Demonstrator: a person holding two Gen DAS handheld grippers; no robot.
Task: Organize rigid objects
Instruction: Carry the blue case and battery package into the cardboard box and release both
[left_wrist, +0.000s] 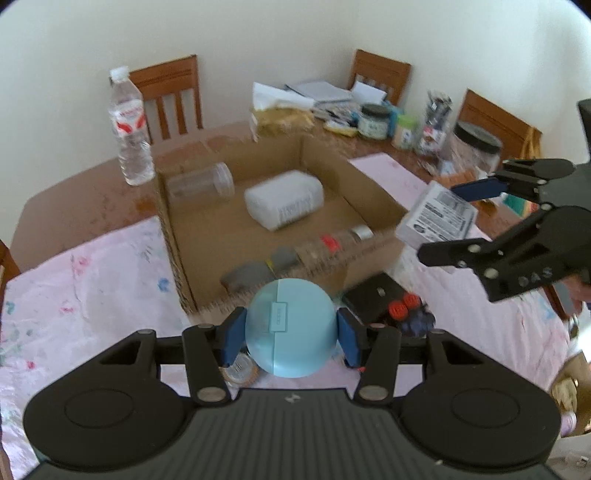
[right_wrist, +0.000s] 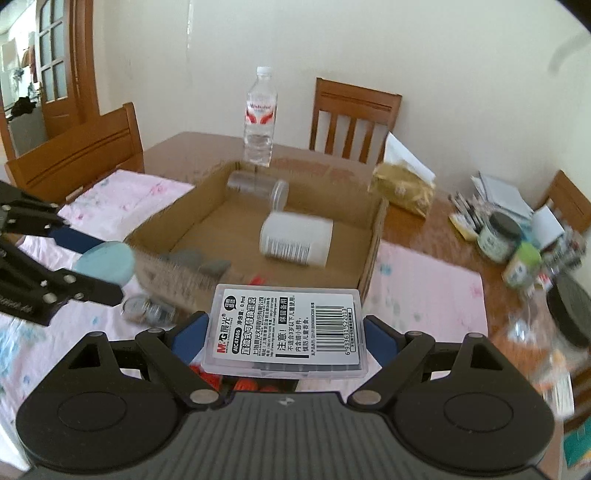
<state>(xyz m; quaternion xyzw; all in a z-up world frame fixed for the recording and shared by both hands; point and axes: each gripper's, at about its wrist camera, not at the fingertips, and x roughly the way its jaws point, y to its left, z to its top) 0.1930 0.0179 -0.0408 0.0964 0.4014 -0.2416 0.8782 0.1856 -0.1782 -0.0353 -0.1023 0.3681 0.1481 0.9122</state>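
Observation:
My left gripper (left_wrist: 291, 334) is shut on a round light-blue case (left_wrist: 291, 328), held above the near edge of an open cardboard box (left_wrist: 369, 184). The same case (right_wrist: 105, 262) shows at the left of the right wrist view. My right gripper (right_wrist: 286, 338) is shut on a flat clear plastic case with a white barcode label (right_wrist: 286, 330), also lifted near the box; it appears as a labelled case (left_wrist: 437, 216) at the right of the left wrist view. Inside the box lie a clear jar (left_wrist: 201, 182), a white bottle (left_wrist: 284, 201) and several smaller items.
A water bottle (left_wrist: 129, 127) stands behind the box. Jars, papers and a yellow bag (left_wrist: 280, 118) crowd the far right of the wooden table. A black box with red pieces (left_wrist: 384, 302) lies on the pink cloth (left_wrist: 92, 295). Wooden chairs (right_wrist: 352, 118) ring the table.

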